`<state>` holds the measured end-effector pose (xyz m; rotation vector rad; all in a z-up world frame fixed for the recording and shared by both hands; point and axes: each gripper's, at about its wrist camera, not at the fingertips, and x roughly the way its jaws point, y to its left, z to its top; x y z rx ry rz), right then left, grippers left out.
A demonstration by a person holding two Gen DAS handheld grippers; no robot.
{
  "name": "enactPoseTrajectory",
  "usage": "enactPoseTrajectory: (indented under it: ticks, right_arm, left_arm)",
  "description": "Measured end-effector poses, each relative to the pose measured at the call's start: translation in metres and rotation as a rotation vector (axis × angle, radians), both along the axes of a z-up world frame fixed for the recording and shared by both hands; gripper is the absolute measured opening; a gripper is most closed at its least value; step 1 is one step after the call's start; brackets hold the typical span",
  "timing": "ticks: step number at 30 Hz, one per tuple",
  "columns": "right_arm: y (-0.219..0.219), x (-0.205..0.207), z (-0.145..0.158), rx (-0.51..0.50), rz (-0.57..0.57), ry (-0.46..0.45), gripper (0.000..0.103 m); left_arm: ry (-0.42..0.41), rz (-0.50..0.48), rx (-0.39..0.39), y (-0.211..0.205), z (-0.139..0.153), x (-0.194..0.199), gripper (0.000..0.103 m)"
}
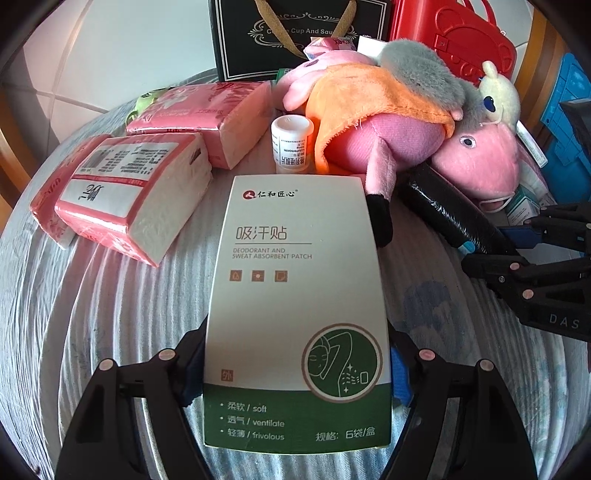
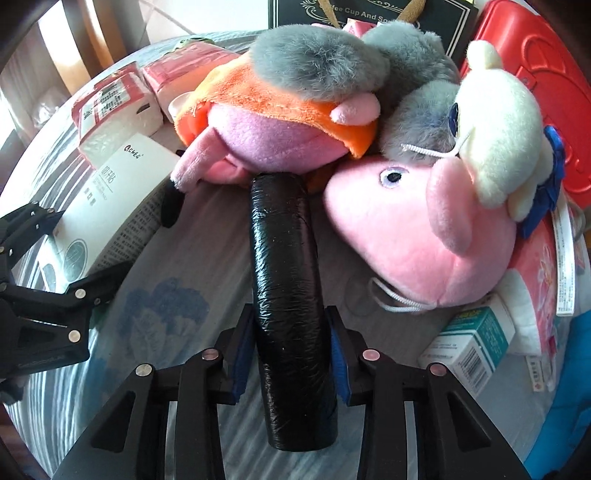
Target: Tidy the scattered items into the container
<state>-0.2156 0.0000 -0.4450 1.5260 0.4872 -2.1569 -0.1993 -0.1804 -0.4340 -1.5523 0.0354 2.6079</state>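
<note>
My left gripper (image 1: 297,363) is shut on a white and green sweat-patch box (image 1: 295,295), one finger on each long side, over the striped cloth. My right gripper (image 2: 291,350) is shut on a black roll of bags (image 2: 288,277) that lies lengthwise between its fingers; the roll also shows in the left wrist view (image 1: 450,214). The box shows at the left of the right wrist view (image 2: 110,206). A pink pig plush in orange (image 1: 376,122) lies just beyond both. A blue container (image 1: 569,122) stands at the far right edge.
Two pink tissue packs (image 1: 122,192) lie at the left, a small white bottle (image 1: 291,144) behind the box. A black gift bag (image 1: 291,33) and red case (image 1: 461,37) stand at the back. A teal medicine box (image 2: 472,343) and a pink pack (image 2: 539,280) lie right.
</note>
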Motion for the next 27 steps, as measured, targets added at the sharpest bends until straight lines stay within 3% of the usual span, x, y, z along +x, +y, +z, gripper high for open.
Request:
enactPoseTrajectory:
  ticks: [11, 27]
  right_arm:
    - [0.021, 0.027, 0.017, -0.061, -0.039, -0.041, 0.034]
    - [0.051, 0.058, 0.081, -0.139, -0.069, 0.006, 0.034]
  left_arm:
    - [0.01, 0.035, -0.013, -0.004, 0.012, 0.031, 0.075]
    - [0.08, 0.046, -0.048, 0.012, 0.083, 0.06, 0.075]
